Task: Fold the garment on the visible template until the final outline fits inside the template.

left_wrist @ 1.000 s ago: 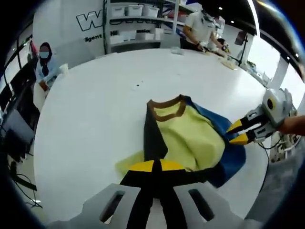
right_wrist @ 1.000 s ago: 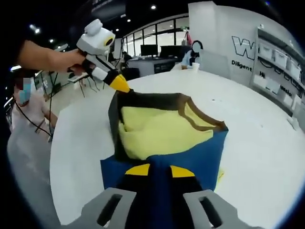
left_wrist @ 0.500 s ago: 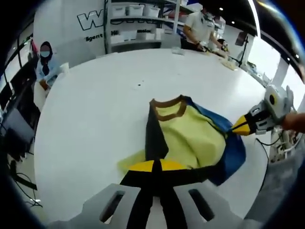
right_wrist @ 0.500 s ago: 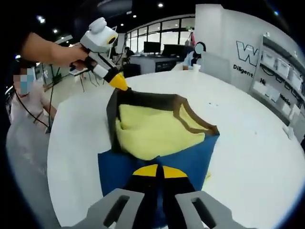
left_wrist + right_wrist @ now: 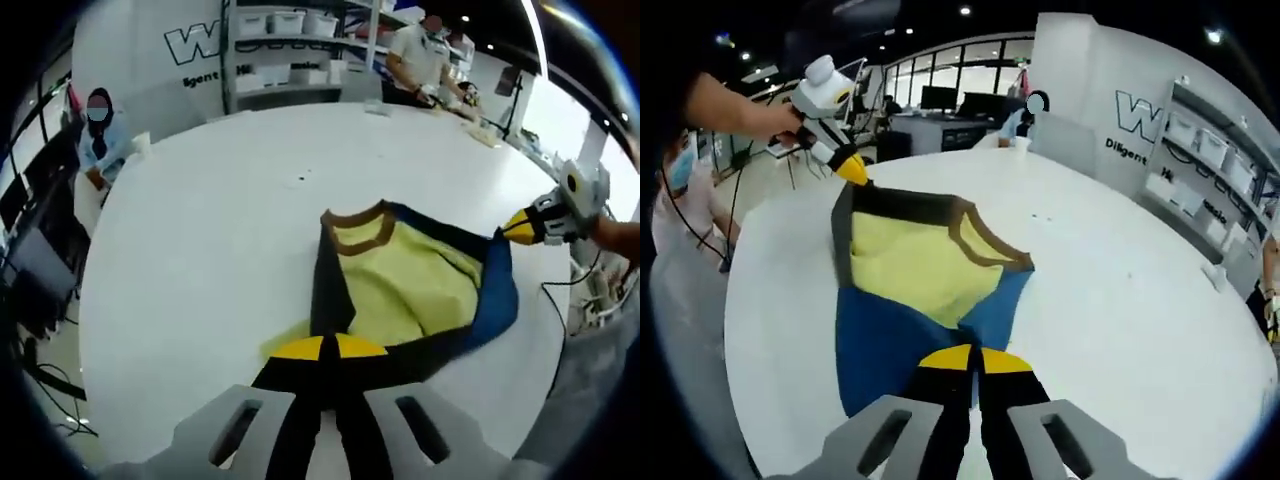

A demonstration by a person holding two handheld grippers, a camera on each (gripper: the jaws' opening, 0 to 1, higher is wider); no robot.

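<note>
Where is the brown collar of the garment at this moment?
In the left gripper view the brown collar lies mid-picture on the white table, at the garment's far end. In the right gripper view it sits above the blue panel.

Your left gripper (image 5: pixel 322 348) covers the near corner of the garment (image 5: pixel 410 290) in the left gripper view, so you cannot see how much cloth sits between its closed yellow tips. In the right gripper view, your right gripper (image 5: pixel 967 358) likewise hides the garment's blue edge where it is pinched. Beyond the garment, the wall lettering (image 5: pixel 200 42) is cut off by the left gripper view's edge, and the bins on the shelves (image 5: pixel 290 22) are too small for you to tell their contents.
</note>
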